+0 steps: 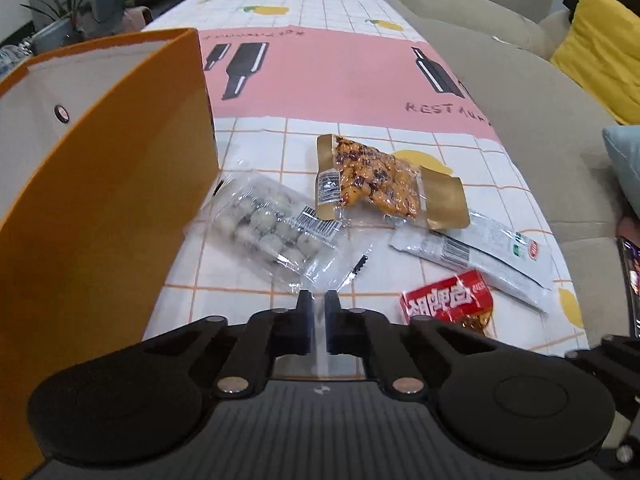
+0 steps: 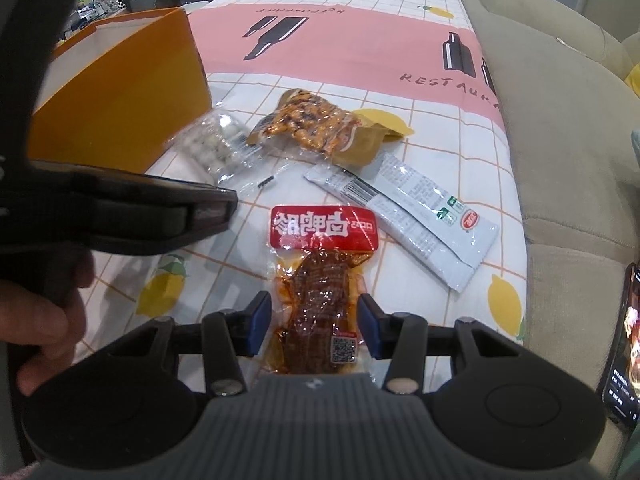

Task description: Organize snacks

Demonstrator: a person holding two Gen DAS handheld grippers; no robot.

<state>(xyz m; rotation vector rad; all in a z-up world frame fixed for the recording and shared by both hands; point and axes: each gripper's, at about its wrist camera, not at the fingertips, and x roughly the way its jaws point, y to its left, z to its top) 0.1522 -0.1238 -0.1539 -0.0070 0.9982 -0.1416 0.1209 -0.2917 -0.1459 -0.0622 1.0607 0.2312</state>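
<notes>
My left gripper [image 1: 318, 304] is shut on the clear tail of a see-through packet of white balls [image 1: 264, 224], which lies on the tablecloth beside the orange box [image 1: 100, 184]. In the right wrist view that gripper's black fingers [image 2: 216, 208] reach in from the left toward the same packet [image 2: 220, 140]. My right gripper [image 2: 314, 320] has its blue pads pressed on either side of a red-labelled packet of brown meat [image 2: 320, 292]. Its red end [image 1: 448, 300] shows in the left wrist view.
A gold packet of spicy peanuts [image 1: 376, 184] and a long white sachet [image 1: 480, 252] lie further out on the lemon-print tablecloth [image 1: 360, 80]. A beige sofa [image 1: 540, 120] runs along the right edge. A lit phone [image 2: 624, 340] rests there. A hand [image 2: 40, 320] holds the left tool.
</notes>
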